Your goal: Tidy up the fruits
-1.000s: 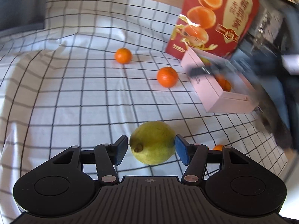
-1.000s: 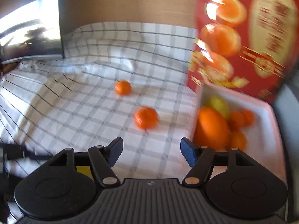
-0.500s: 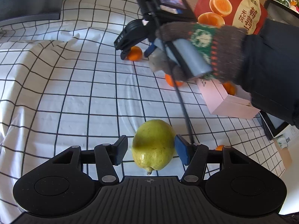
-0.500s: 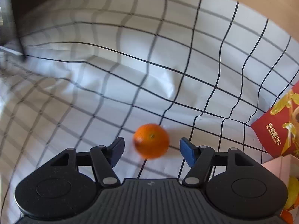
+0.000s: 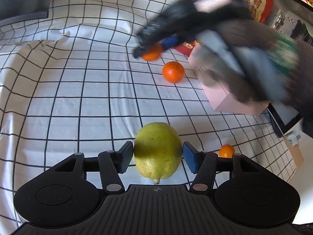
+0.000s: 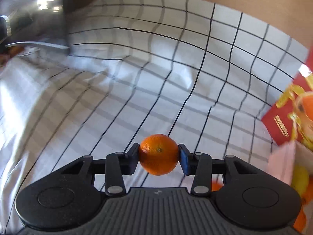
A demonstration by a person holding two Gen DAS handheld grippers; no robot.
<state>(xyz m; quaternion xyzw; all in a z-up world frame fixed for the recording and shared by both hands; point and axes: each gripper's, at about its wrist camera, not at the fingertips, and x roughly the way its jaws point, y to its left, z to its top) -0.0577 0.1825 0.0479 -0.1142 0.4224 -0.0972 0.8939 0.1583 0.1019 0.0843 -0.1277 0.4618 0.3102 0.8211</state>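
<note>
A yellow-green fruit sits between the blue pads of my left gripper, which is shut on it above the checked cloth. My right gripper is closing its jaws on a small mandarin, and both pads touch its sides. The left wrist view shows that same right gripper blurred, around the mandarin, held by a gloved hand. Another mandarin lies loose on the cloth near the pink box. A smaller one lies beside my left gripper's right finger.
The pink box holds a yellow fruit and orange ones at the right edge. A red printed bag stands behind it. A dark framed object lies at the cloth's right edge. A dark cushion is far left.
My right gripper has gone from open beside the box to over the far mandarin, and its pads have come in onto it. The left gripper still holds the yellow-green fruit, which has turned stem-down.
</note>
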